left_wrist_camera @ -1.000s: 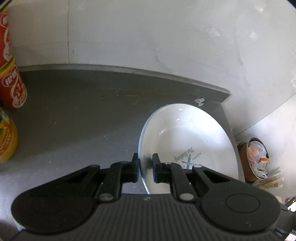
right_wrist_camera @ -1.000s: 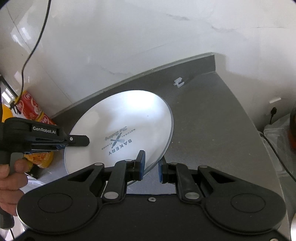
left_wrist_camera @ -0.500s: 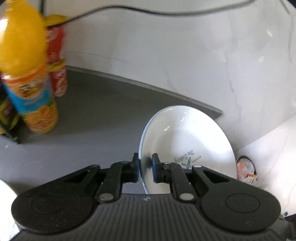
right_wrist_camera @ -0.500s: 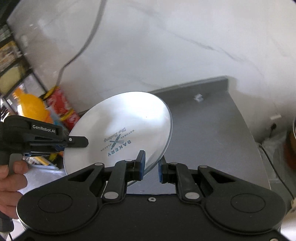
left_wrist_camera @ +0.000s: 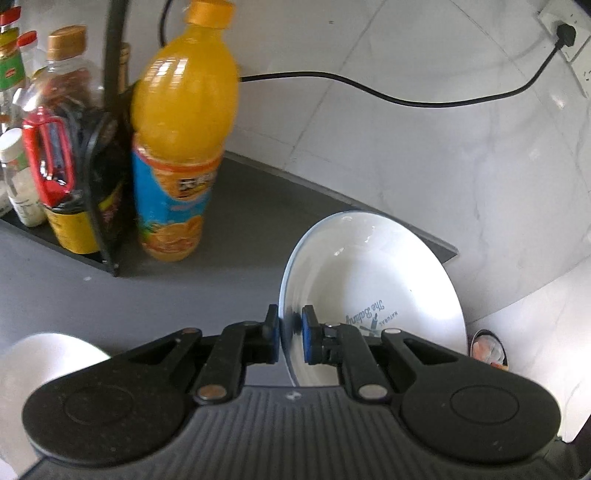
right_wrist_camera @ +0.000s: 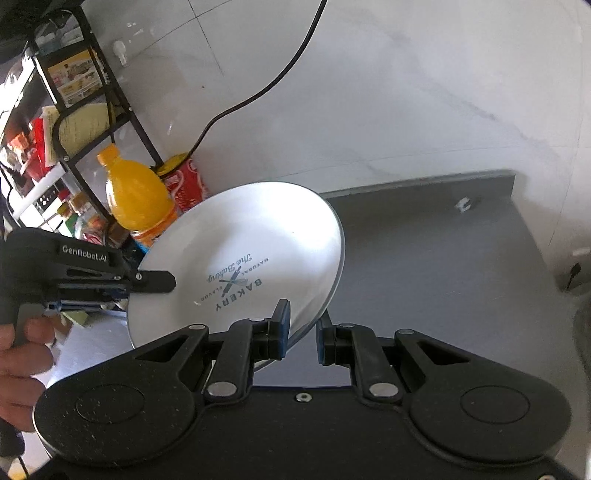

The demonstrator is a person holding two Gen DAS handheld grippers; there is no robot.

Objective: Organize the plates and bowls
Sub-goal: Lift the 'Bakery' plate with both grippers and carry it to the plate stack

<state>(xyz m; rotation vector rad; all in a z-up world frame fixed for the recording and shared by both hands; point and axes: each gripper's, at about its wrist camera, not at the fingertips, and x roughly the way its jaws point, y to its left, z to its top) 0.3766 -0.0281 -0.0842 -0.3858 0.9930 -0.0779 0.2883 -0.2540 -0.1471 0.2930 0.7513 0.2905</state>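
Setting: grey counter (right_wrist_camera: 424, 258) under a white marble wall, orange juice bottle (left_wrist_camera: 181, 140) beside a condiment rack (left_wrist_camera: 55, 155).
Plate (right_wrist_camera: 240, 266): airborne, tilted, now swung left toward the bottles.
Left gripper (left_wrist_camera: 290, 334): pinching the rim.
Right gripper (right_wrist_camera: 301, 332): pads parted, rim loose between.
Meaning: apparently mid-carry to a stacking spot.

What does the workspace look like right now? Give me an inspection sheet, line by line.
Surface: grey counter, bare at right.
Job's things: white bakery plate held tilted in the air; white dish at lower left.
Clutter: orange juice bottle, red can, sauce bottles on black rack.
Grippers: left gripper shut on plate rim; right gripper open around rim.
Cables: black cable to wall socket.
Surroundings: white marble wall.
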